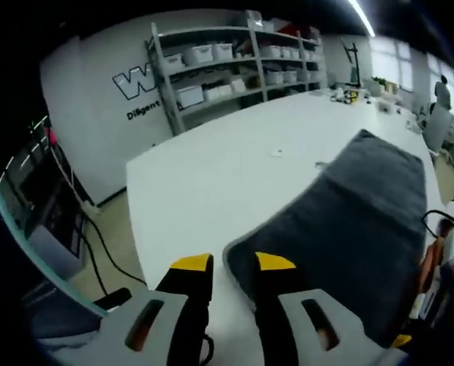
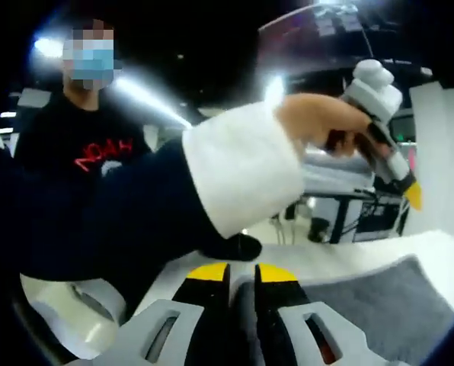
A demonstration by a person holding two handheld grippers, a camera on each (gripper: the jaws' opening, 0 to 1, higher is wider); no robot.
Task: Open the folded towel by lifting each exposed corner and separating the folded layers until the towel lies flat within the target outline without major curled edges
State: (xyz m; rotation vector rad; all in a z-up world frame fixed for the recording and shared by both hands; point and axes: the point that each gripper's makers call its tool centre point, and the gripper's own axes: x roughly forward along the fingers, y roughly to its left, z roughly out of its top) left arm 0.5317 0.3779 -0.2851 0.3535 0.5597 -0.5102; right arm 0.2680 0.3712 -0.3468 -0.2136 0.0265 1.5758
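A dark grey towel (image 1: 364,221) lies spread on the white table (image 1: 212,175), its near corner just ahead of my left gripper (image 1: 233,262). The left jaws stand apart over that corner, the right jaw over the cloth and the left jaw over bare table. In the right gripper view the towel (image 2: 372,309) runs off to the right, and my right gripper (image 2: 243,272) has its jaws close together with grey cloth pinched between them. A hand with a white cuff (image 2: 242,168) holds the left gripper (image 2: 379,130) in the air above the table.
Shelves with white bins (image 1: 234,69) stand against the far wall beyond the table. Small items (image 1: 349,95) lie at the table's far end. Cables and equipment (image 1: 52,213) sit on the floor to the left. A person in dark clothes (image 2: 82,168) stands close by.
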